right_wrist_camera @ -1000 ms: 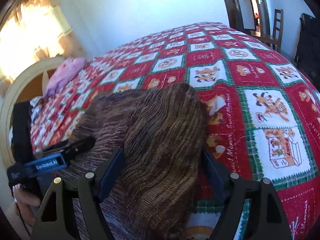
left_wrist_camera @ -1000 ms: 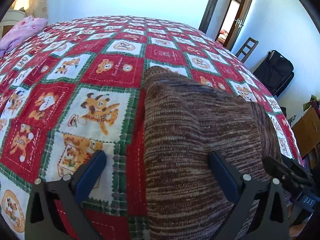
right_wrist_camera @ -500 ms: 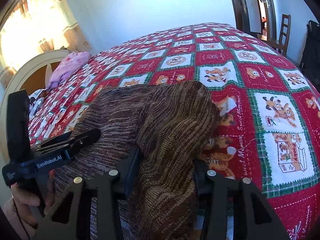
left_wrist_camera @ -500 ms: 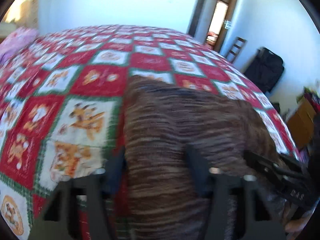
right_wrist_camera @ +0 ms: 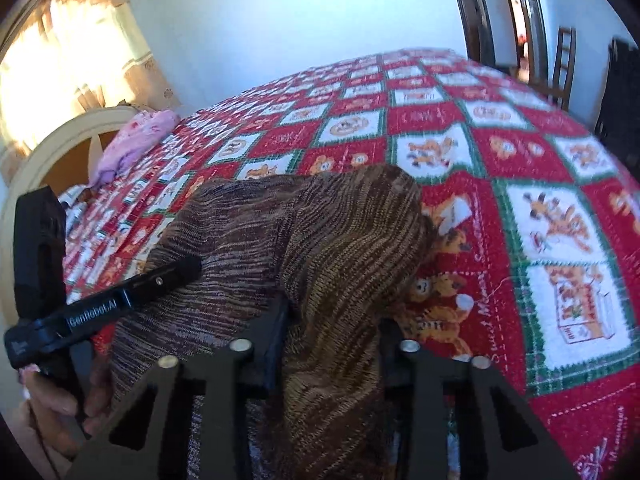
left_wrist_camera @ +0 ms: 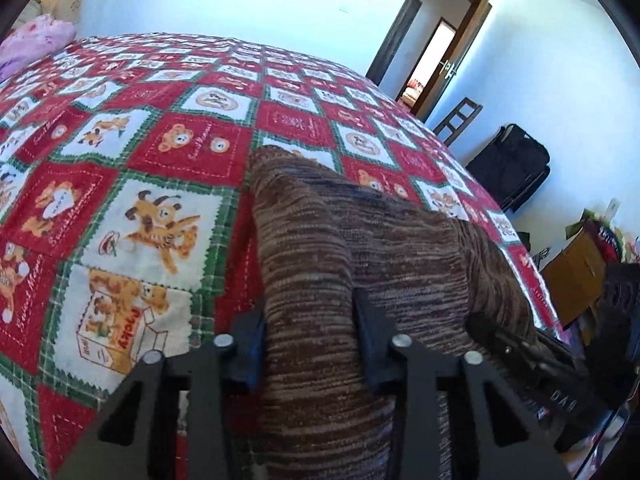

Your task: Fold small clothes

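One brown striped knit [left_wrist_camera: 384, 248] lies on the near part of the quilt [left_wrist_camera: 168, 152], its far edge folded over into a raised hump. The left gripper [left_wrist_camera: 310, 336] has a ridge of the knit's left side running up between its two fingers, which are drawn in narrow and press the cloth from both sides, so the fabric bulges above them. From the right wrist, the right gripper [right_wrist_camera: 334, 344] pinches the knit [right_wrist_camera: 320, 248] in the same way at its right side: the cloth rises in a thick fold between the two fingers, closed narrow upon it, with the quilt [right_wrist_camera: 540, 184] bare just beside the right finger. Each camera also catches the other gripper at the knit's opposite side: the right one low at the right edge of the left view, the left one [right_wrist_camera: 120, 304] lying across the cloth's left part in the right view, with a hand [right_wrist_camera: 60, 404] under it. One pink garment [right_wrist_camera: 136, 140] lies well apart by the headboard [right_wrist_camera: 60, 136]. One chair [left_wrist_camera: 460, 120] and one black bag [left_wrist_camera: 512, 168] stand by the far wall, near one open door [left_wrist_camera: 452, 52].
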